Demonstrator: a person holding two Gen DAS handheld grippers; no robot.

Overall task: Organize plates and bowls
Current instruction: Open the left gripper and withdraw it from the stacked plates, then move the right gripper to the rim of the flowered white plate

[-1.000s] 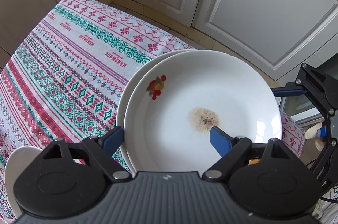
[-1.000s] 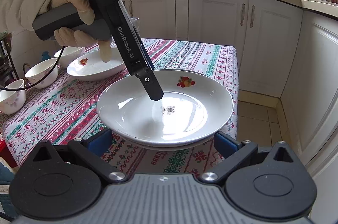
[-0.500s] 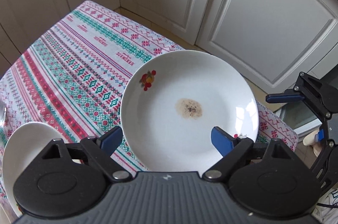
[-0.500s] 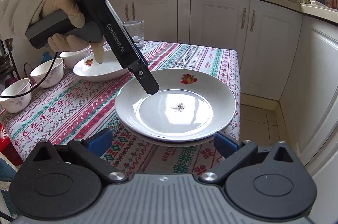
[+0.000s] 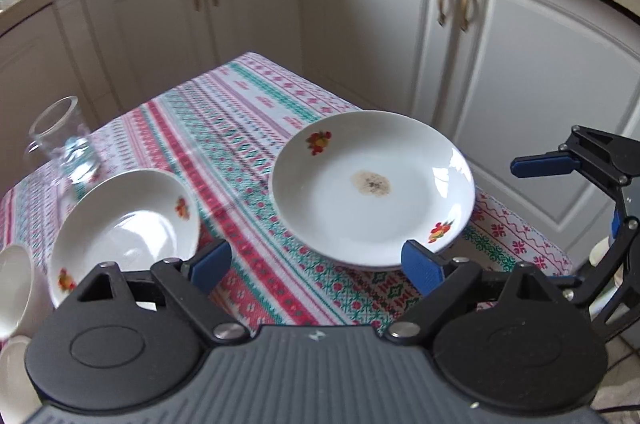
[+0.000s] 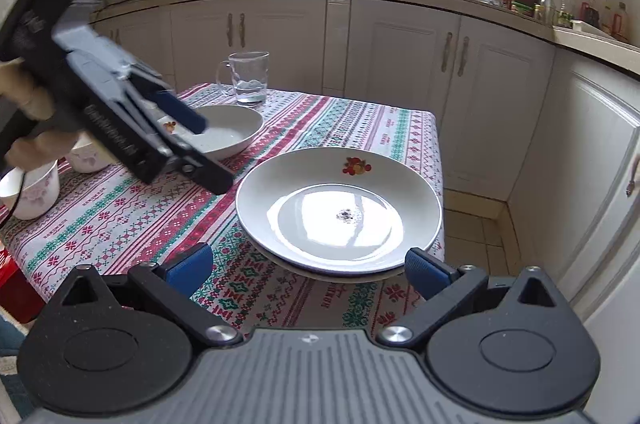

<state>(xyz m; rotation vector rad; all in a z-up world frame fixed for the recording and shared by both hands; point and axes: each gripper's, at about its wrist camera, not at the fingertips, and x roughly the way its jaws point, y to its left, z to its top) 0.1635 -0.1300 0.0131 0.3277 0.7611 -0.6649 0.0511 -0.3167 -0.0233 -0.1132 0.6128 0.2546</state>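
A stained plate (image 5: 372, 184) sits on another plate at the table's (image 5: 224, 128) right corner. A second plate (image 5: 124, 232) lies near the left edge, a glass (image 5: 64, 140) behind it. The left gripper (image 5: 316, 264) hangs wide apart, holding nothing.

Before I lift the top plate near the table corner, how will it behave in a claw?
The top plate looks glazed, so probably slippery. Likely rigid and breakable. It rests on another plate, which might shift.
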